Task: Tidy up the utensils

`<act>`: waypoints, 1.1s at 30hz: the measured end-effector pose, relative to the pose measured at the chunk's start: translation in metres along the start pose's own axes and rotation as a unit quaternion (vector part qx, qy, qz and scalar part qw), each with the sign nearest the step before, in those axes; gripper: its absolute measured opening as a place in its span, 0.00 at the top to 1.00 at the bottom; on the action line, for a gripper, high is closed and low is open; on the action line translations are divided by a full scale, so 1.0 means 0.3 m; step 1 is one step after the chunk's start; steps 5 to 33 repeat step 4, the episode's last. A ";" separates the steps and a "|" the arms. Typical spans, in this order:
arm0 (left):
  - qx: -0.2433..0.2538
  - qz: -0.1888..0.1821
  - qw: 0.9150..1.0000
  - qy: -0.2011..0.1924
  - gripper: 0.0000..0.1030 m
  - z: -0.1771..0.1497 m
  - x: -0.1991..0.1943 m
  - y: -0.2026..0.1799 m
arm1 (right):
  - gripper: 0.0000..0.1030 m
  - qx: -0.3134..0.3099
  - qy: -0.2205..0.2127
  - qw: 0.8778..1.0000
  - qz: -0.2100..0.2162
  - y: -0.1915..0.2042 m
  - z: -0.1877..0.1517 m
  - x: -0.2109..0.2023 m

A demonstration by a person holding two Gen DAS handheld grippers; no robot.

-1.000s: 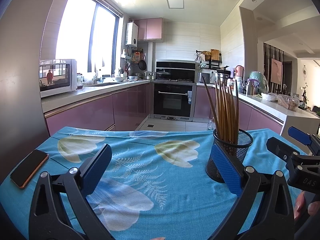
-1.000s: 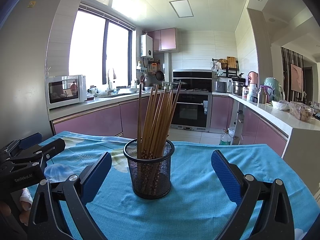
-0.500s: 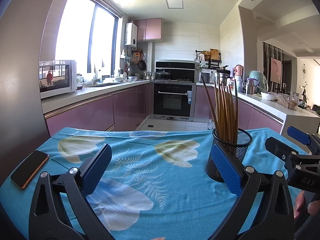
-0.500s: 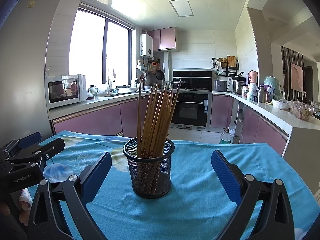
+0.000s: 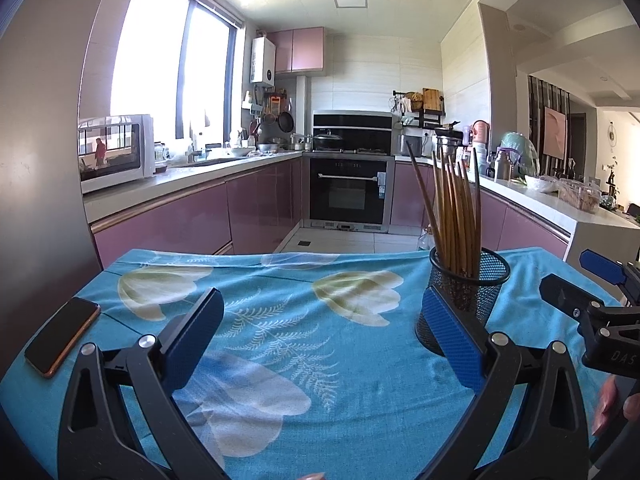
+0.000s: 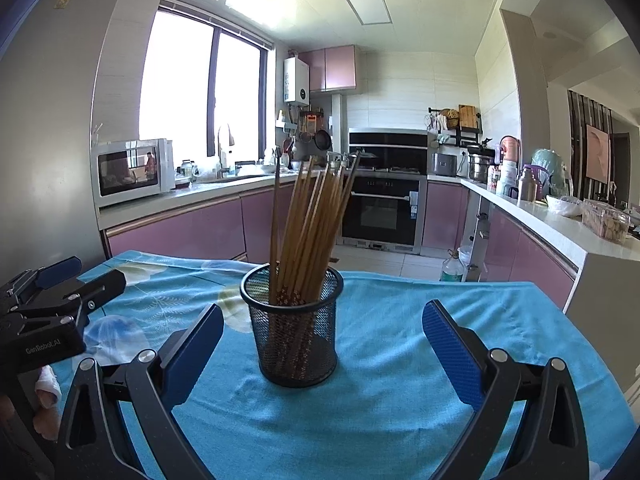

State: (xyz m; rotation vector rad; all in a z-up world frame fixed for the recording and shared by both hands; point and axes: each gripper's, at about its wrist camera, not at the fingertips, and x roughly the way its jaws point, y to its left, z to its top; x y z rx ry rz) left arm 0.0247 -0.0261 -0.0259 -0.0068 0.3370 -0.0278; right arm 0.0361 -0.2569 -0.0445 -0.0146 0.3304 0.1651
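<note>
1. Left wrist view: the left gripper (image 5: 322, 334) has its jaws spread wide apart and holds nothing; its blue pads (image 5: 195, 338) hang over the blue flowered tablecloth (image 5: 280, 320) without touching anything.
2. A black mesh cup (image 5: 464, 300) stands upright on the cloth just behind the gripper's right-side pad, which partly covers it. I cannot tell whether the two touch.
3. The cup holds a bunch of brown chopsticks (image 5: 454, 216), standing on end and fanning out above the rim, one leaning further left than the rest.
4. A phone (image 5: 62, 336) lies flat near the cloth's left edge, well apart from the cup.
5. The right gripper (image 5: 592, 300) shows at the right edge, with fingertips (image 5: 604, 408) of a hand below it.
6. Right wrist view: the right gripper (image 6: 322, 334) is also wide open and empty, its pads (image 6: 452, 356) on either side of the mesh cup (image 6: 294, 332) but clear of it.
7. The cup sits near the middle of the cloth (image 6: 400, 360), between the pads and a little beyond them, filled with the chopsticks (image 6: 308, 224), which lean mostly to the right.
8. The left gripper (image 6: 48, 304) appears at the left edge.
</note>
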 end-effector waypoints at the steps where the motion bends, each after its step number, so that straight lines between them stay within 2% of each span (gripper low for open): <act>1: -0.001 0.001 1.000 0.009 0.05 0.000 0.012 0.006 | 0.06 -0.001 0.020 1.000 -0.007 -0.024 -0.004 0.020; 4: -0.004 0.007 0.999 0.043 0.05 -0.004 0.058 0.045 | 0.06 -0.006 0.095 0.994 -0.051 -0.123 -0.025 0.100; 33: -0.004 0.007 0.999 0.043 0.05 -0.004 0.058 0.045 | 0.06 -0.006 0.095 0.994 -0.051 -0.123 -0.025 0.100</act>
